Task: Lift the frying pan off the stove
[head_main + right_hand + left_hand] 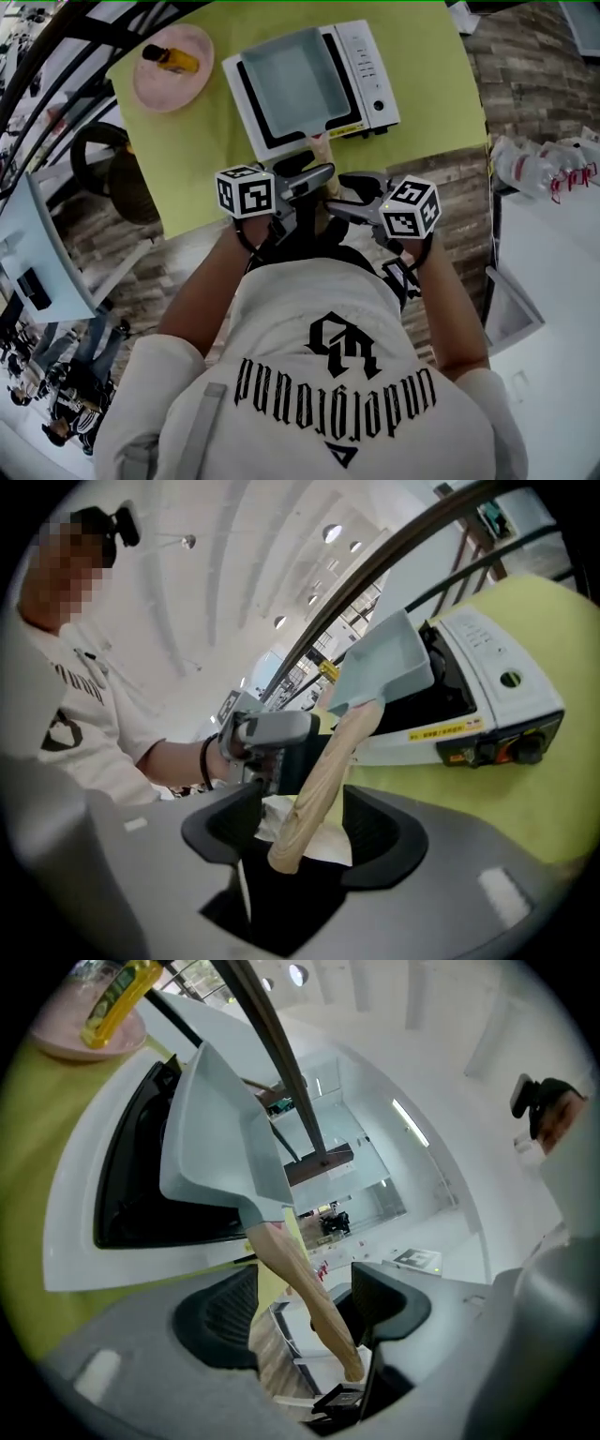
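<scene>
Head view: Reached forward with both forearms, angling the left tongs [317, 176] and right tongs [354, 192] inward at the wooden handle [322, 146] of the frying pan [291, 80], seated on the stove [373, 66]. Worked over a green tabletop [436, 66] bearing a pink plate [150, 94] and yellow bottle [171, 59], above brick-patterned floor [525, 84].

Left gripper view: Held the left tongs [300, 1314] wide open around the handle [298, 1274], clamping nothing.

Right gripper view: Kept the right tongs [305, 832] equally wide, the handle [323, 780] between the pads but ungripped; left the pan [384, 663] on the stove [506, 705].
</scene>
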`<state>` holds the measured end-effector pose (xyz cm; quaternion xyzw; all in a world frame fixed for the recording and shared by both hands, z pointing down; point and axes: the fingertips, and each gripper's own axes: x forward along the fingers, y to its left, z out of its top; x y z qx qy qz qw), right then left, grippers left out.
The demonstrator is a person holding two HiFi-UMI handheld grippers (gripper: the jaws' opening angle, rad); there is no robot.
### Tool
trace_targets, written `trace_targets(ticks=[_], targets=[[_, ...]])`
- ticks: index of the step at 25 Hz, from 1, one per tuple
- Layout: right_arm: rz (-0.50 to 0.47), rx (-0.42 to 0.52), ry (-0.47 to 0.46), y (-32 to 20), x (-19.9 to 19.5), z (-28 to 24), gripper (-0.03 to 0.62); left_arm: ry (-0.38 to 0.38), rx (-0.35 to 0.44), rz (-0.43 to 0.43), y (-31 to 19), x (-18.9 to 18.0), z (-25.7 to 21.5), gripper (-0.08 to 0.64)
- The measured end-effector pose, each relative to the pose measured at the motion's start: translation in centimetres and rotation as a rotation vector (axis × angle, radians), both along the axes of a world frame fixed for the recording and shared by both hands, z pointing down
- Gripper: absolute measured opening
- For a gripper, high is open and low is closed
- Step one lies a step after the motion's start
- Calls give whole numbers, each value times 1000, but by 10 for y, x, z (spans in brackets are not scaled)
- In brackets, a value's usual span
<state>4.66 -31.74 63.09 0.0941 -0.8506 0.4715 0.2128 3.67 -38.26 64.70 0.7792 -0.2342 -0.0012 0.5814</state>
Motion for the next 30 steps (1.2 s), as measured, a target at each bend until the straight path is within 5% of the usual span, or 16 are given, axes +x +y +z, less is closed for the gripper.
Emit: trace_targets(ticks=[12, 16, 30], targets=[[-57, -258, -163, 8, -13, 13, 169, 293, -91, 61, -4, 30, 6, 328], [-66, -287, -203, 11, -14, 11, 160, 308, -74, 65, -4, 31, 3, 175], [-39, -243, -270, 10, -22, -4, 150, 328, -8, 88, -1, 22, -10, 172]])
